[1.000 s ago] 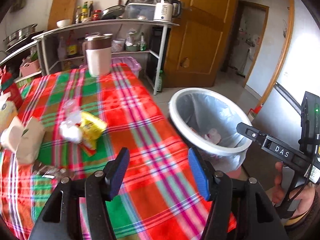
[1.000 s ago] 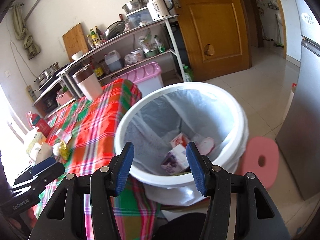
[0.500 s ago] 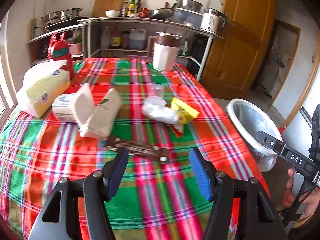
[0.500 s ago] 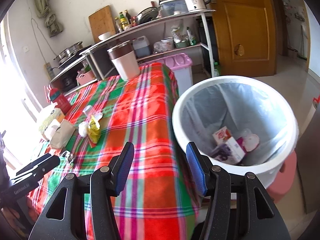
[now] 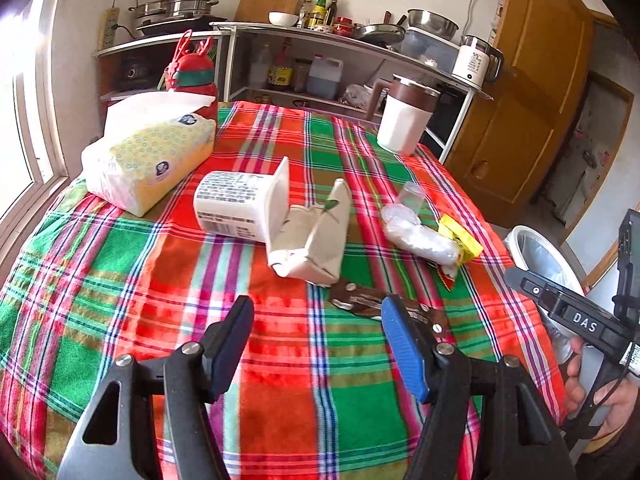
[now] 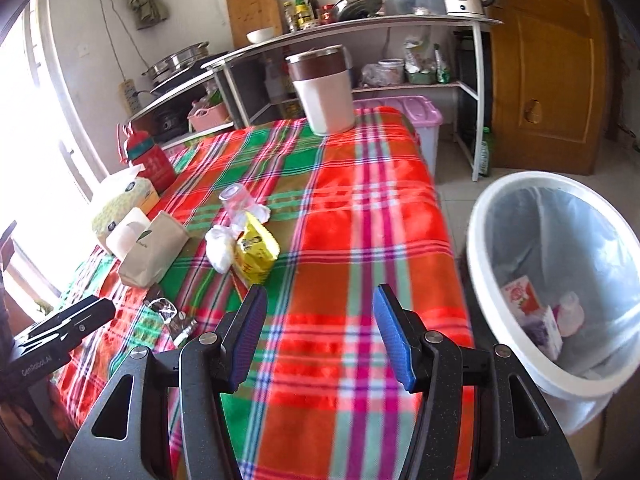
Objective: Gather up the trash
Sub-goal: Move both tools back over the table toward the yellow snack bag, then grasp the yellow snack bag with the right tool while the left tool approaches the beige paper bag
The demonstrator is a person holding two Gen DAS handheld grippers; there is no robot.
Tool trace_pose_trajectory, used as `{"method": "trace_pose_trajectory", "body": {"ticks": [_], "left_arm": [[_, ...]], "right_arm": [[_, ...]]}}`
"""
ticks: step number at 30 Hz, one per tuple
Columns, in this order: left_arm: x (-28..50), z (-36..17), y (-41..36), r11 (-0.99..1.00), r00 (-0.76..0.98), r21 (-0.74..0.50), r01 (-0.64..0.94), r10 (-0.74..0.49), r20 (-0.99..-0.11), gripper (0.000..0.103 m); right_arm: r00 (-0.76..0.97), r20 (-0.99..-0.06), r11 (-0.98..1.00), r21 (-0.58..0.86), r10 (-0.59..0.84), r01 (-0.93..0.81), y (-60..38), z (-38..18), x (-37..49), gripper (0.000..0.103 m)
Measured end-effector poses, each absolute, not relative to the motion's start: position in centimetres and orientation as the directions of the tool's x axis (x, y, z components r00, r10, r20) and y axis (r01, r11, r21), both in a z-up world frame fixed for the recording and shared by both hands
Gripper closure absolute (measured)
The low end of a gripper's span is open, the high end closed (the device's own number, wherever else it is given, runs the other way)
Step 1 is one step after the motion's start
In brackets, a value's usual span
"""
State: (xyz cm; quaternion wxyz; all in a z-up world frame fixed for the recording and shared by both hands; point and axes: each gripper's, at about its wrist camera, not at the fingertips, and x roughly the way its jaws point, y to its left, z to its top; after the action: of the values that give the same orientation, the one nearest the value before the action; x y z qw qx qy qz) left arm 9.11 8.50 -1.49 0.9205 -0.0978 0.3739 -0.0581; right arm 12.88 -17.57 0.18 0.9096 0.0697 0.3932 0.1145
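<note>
Your left gripper (image 5: 318,344) hangs above a table draped in a soft plaid cloth (image 5: 120,280) of red, green and pink. Its blue ribbed pads are spreading wider, with nothing between them. Your right gripper (image 6: 320,334) also stands apart and empty, over the cloth's near edge.

The trash lies mid-table. A crinkled dark brown foil wrapper (image 5: 372,300) lies flat just beyond the left gripper's right pad. Past it sits a slumped beige paper pouch (image 5: 316,240), creased and boxy, touching a white rectangular plastic tub (image 5: 236,204) with its hinged lid raised. To the right lie a clear, crumpled plastic bag (image 5: 420,236), a glossy yellow packet (image 5: 460,236) and a small clear plastic cup (image 5: 412,196). A soft pack of tissues (image 5: 148,160) rests at the far left.

The round white bin (image 6: 532,272), lined with thin translucent plastic, stands on the floor beside the table's right edge, holding small cartons.

Compared with a second ago, both views have swung away from the bin toward the table's clutter, and the wrapper now sits much closer to your left gripper.
</note>
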Motion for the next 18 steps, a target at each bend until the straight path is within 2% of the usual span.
{"method": "trace_pose_trajectory", "body": {"ticks": [18], "left_arm": [[11.6, -1.1, 10.4, 0.971, 0.703, -0.236, 0.049, -0.201, -0.682, 0.034]], "right_arm": [[0.561, -0.756, 0.941, 0.258, 0.338, -0.22, -12.7, -1.2, 18.8, 0.047]]}}
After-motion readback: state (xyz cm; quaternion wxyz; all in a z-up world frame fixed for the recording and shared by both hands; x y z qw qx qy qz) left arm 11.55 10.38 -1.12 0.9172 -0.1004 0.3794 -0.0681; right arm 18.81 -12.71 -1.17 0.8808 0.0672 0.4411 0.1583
